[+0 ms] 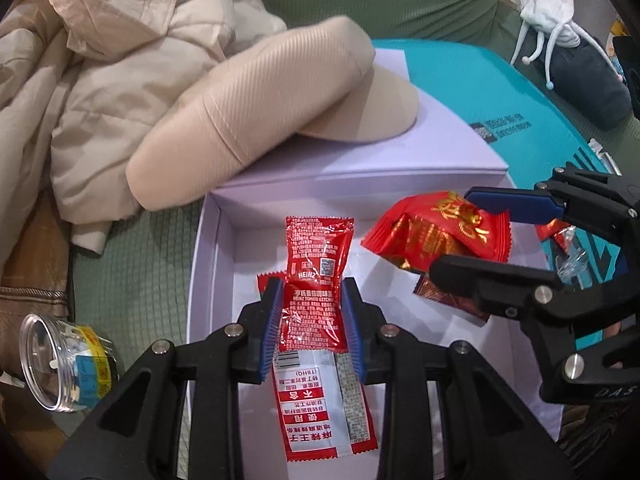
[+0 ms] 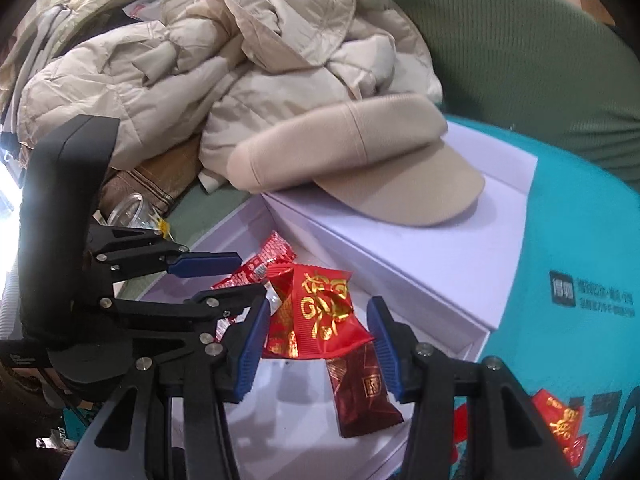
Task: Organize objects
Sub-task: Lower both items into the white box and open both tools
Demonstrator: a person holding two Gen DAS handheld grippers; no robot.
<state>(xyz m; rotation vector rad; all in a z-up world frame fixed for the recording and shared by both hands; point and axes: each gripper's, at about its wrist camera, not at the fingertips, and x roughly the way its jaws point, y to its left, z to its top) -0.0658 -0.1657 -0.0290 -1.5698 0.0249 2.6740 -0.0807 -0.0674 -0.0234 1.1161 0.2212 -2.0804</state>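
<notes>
Inside shallow white cardboard box (image 1: 208,280): red foil Heinz ketchup sachet (image 1: 316,280) pinched by left gripper (image 1: 313,328); red-and-gold crinkled snack packet (image 2: 320,312) between right gripper (image 2: 318,344)'s spread fingers. Several packets boxed; another red-and-gold wrapper (image 2: 560,428) outside, awaiting sorting.

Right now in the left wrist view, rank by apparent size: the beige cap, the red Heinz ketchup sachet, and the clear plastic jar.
1. Beige corduroy cap, clearly largest.
2. Clear plastic jar and red Heinz ketchup sachet: too alike to rank; the left claw hides the sachet's edges.
</notes>
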